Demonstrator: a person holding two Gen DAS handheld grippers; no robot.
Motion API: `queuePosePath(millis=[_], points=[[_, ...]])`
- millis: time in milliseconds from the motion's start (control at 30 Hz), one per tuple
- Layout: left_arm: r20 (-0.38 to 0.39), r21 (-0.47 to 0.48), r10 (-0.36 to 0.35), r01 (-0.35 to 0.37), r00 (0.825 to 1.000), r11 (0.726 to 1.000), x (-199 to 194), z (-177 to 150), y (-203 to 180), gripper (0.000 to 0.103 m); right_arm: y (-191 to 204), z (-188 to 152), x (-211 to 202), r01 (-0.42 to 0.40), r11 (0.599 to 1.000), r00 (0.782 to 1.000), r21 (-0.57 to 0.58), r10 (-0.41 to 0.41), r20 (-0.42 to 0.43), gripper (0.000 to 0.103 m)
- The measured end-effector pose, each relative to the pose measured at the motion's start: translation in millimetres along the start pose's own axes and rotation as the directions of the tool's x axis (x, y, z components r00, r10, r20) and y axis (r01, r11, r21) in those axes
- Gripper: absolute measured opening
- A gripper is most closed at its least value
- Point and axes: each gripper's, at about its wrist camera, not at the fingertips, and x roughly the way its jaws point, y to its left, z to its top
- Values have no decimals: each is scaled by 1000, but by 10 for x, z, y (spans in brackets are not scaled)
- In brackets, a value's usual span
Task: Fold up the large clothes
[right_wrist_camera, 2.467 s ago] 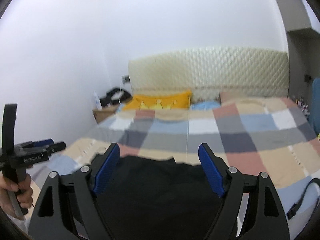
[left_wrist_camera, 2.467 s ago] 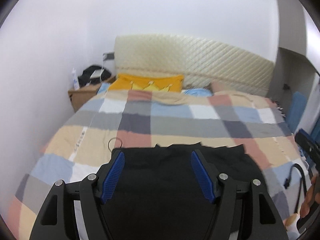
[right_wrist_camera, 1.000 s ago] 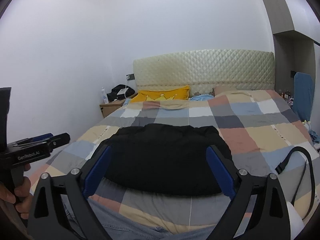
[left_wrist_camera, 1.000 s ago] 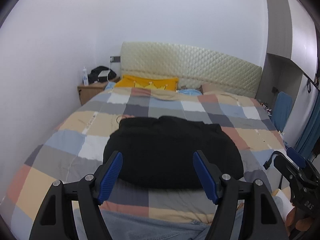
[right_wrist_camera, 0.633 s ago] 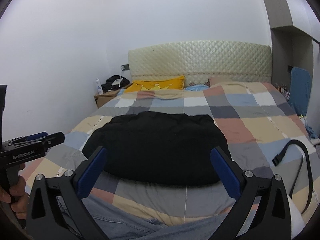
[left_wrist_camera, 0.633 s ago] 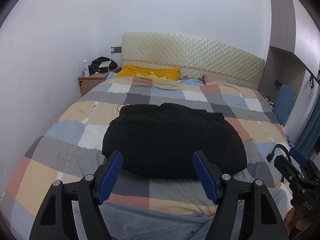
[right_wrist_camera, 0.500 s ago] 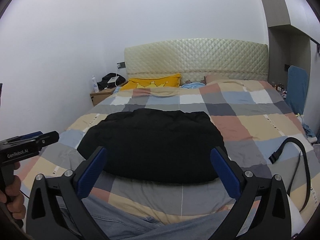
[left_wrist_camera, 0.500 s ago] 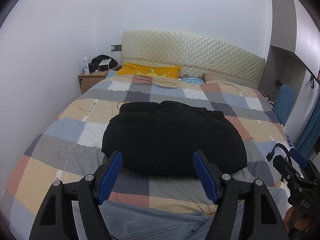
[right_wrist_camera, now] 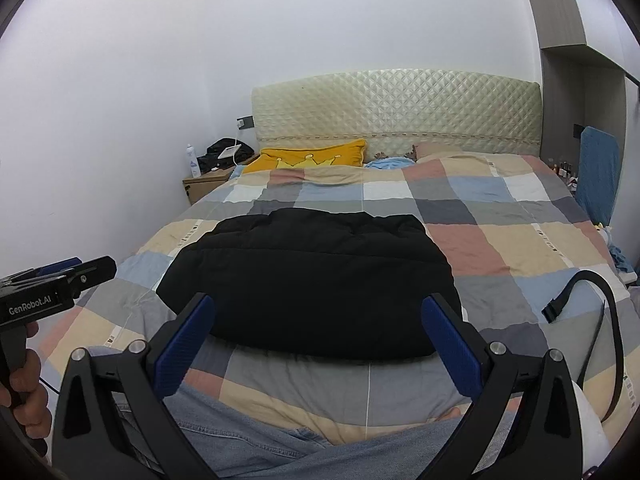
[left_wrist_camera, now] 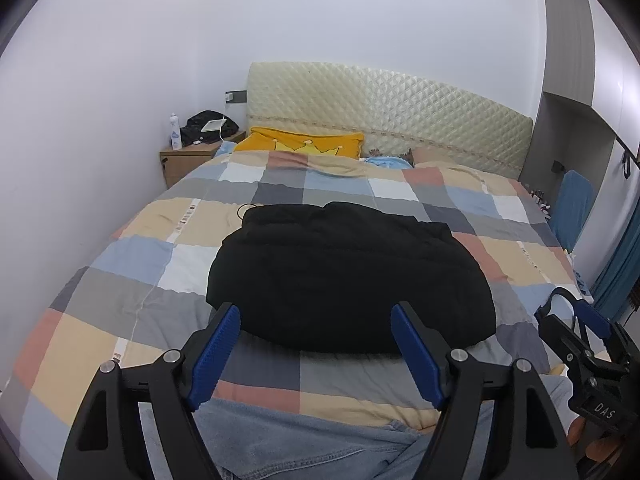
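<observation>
My right gripper (right_wrist_camera: 316, 322) is spread wide, holding nothing, above the checked quilt (right_wrist_camera: 500, 240). The folded black garment (right_wrist_camera: 308, 276) lies flat ahead. My left gripper (right_wrist_camera: 56, 284) shows at left.

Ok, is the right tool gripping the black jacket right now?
No, the right tool is open and empty, held back from the black jacket, which lies folded on the checked bedspread.

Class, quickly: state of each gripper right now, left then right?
Left gripper: open, holding nothing, short of the black jacket.
Right gripper: open, holding nothing, also clear of the jacket.
</observation>
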Motion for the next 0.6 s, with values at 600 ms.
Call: queuePosePath(millis=[600], points=[[-26, -7, 8, -8, 1000, 1000, 41, -20, -8, 78, 12, -3, 25, 19, 1000, 1000, -16, -20, -15, 103]])
